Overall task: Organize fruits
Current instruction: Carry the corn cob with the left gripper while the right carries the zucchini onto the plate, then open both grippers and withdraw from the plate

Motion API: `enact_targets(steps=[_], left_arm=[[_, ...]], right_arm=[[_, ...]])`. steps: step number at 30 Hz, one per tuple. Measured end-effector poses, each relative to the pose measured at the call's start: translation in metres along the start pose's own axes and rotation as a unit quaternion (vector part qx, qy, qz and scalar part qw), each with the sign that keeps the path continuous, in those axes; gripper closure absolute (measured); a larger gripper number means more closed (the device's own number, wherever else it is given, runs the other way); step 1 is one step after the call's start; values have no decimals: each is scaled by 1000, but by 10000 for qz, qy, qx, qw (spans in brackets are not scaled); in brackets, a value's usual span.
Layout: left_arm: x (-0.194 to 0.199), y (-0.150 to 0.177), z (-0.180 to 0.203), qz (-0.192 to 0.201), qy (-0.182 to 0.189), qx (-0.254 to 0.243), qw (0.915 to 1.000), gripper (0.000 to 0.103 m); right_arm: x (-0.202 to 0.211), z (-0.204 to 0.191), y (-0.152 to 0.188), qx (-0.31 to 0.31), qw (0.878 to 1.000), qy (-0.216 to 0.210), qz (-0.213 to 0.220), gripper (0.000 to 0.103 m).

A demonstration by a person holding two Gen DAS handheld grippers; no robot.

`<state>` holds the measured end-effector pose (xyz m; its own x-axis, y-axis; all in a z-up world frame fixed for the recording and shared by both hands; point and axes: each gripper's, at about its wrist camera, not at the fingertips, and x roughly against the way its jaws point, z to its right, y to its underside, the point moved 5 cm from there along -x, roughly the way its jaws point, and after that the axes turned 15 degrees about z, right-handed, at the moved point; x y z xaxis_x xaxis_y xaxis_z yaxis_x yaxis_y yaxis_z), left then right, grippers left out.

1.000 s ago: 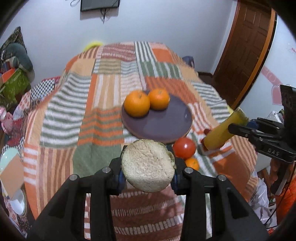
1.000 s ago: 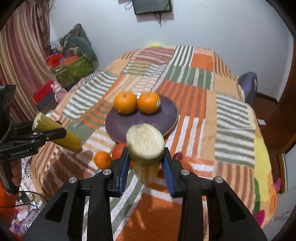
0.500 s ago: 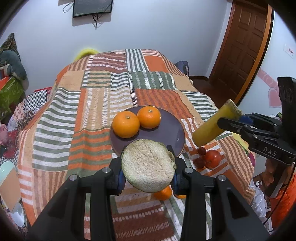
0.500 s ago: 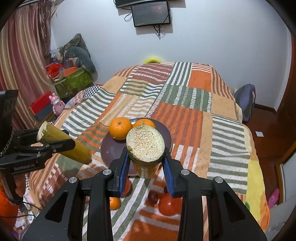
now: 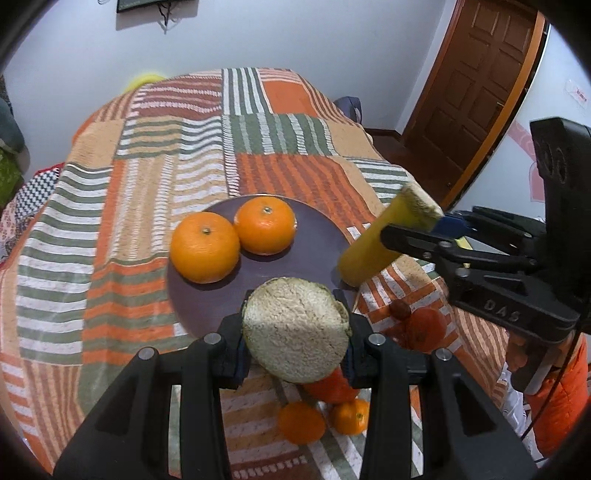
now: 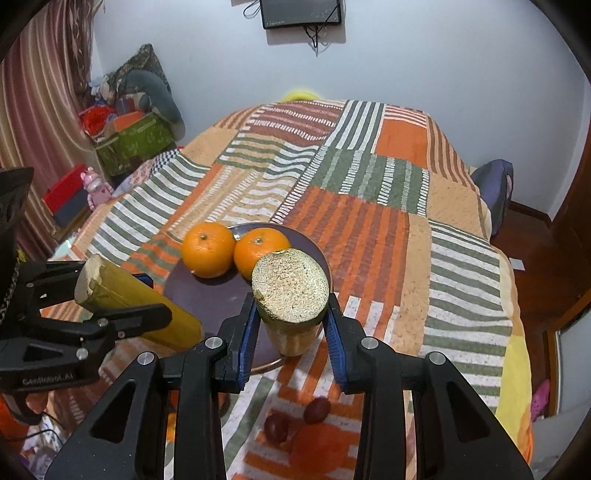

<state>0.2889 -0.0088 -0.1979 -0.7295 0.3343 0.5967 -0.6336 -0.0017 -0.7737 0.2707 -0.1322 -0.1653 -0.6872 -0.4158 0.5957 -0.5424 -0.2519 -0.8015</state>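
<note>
A dark purple plate (image 5: 314, 236) (image 6: 221, 295) on the striped bedspread holds two oranges (image 5: 205, 253) (image 5: 265, 225), also shown in the right wrist view (image 6: 208, 249) (image 6: 258, 249). My left gripper (image 5: 295, 332) is shut on a yellow sugarcane-like piece (image 5: 295, 328), held above the plate's near edge. My right gripper (image 6: 291, 321) is shut on a second such piece (image 6: 290, 288), seen from the left wrist view (image 5: 384, 240) over the plate's right rim. Small oranges (image 5: 301, 422) (image 5: 351, 415), a tomato (image 5: 424, 328) and dark red fruits (image 6: 276, 428) lie on the bedspread in front of the plate.
The bedspread (image 5: 166, 147) drops off at its edges. A wooden door (image 5: 476, 85) stands at the right. Bags and boxes (image 6: 133, 140) are piled on the floor at the left. A wall screen (image 6: 301, 13) hangs behind.
Both grippers have moved forward and lower toward the plate, still holding their pieces. The plate and oranges look larger and nearer; the loose fruits now sit beneath the grippers.
</note>
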Motion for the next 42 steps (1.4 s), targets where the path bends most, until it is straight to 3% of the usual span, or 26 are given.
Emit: enact_targets(steps=[7,11,15,19,21,34,42], left_arm=[[-19,3,-8,-169,122,163,9997,65],[-23,2,-22,-139,26,360,9993,63],[-23,4,-38,-145,-79,557,9983,58],[-25,8,-57,-206,-321,695,9969,43],[-27,11,-65,-258,-341,794,9959,42],[-26,27,-74,-442,-484,753,9950,41],[0,14,-60,-106,-570,479,9972,38]], right_arm=[[-16,-9,-10,308,9995,9,-11,71],[-28,-20,-9,327,9992,-209,-112,72],[-40,-35,-5,544,9981,-266,-145,71],[-49,-39,-9,513,9977,-398,-182,71],[-51,-42,-10,589,9973,-404,-195,71],[-58,-58,-10,720,9951,-628,-252,69],[-42,-51,-11,502,9971,-542,-169,67]])
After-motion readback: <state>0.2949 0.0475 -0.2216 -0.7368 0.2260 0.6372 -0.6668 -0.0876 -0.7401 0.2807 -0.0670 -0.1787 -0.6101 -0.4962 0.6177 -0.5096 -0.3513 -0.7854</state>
